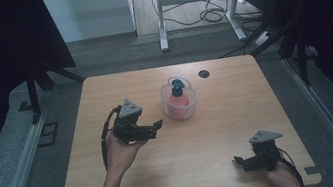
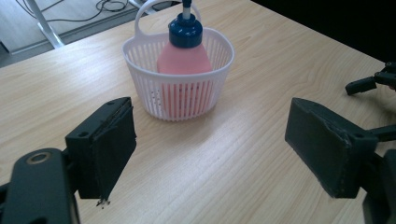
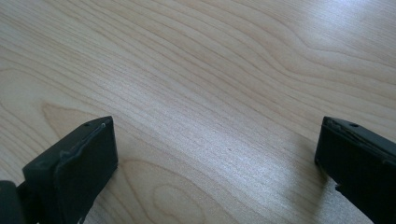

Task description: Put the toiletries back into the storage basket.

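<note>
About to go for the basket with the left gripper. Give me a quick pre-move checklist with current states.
1. Left gripper open, jaws wide apart with nothing between them: ok.
2. White basket upright on the table, ahead of the left gripper: ok.
3. Pink bottle standing inside the basket, blue cap on: ok.
4. Basket handle raised behind the bottle: ok; whether it can be reached past the cap, cannot tell.
5. Right gripper open, low near the table's front right, away from the basket: ok.
6. Path from the left gripper to the basket free of other things: ok.
</note>
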Demonstrator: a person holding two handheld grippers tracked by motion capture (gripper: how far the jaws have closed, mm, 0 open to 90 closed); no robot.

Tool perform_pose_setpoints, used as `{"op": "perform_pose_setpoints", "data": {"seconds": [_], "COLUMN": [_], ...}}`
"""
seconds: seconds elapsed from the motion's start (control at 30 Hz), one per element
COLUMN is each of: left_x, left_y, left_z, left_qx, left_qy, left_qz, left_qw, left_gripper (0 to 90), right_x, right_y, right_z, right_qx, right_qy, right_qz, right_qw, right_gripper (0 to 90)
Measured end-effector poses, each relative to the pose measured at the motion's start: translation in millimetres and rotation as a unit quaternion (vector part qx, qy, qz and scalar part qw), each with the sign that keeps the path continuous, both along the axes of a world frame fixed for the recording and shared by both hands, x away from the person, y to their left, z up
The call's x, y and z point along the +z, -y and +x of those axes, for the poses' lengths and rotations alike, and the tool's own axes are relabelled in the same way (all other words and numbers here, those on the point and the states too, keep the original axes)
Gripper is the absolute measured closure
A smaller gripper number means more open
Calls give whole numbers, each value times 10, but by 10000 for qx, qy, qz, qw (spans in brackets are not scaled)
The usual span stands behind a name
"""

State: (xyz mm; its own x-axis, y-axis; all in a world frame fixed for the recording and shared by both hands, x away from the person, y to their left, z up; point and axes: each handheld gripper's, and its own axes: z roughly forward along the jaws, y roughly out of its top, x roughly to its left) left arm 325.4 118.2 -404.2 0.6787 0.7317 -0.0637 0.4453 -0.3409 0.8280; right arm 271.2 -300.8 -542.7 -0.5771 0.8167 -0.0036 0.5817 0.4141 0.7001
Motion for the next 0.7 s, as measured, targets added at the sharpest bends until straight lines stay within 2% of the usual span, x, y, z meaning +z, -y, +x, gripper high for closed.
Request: {"op": "perform_pose_setpoints", "data": {"seconds": [0.7], "left_x": [-105], "left_y": [-281], "left_z": [-250], "left_qx": [180], "left_qy": [-108], "left_qz": [-181], "left_qw": [9996], "left_gripper": [144], "right_x": [-1], "right_y": [-3], "right_z": [-2], "right_qx": [-5], "right_qy": [-3], "right_qz": [7], "right_qw": [10000], "right_gripper": [0]}}
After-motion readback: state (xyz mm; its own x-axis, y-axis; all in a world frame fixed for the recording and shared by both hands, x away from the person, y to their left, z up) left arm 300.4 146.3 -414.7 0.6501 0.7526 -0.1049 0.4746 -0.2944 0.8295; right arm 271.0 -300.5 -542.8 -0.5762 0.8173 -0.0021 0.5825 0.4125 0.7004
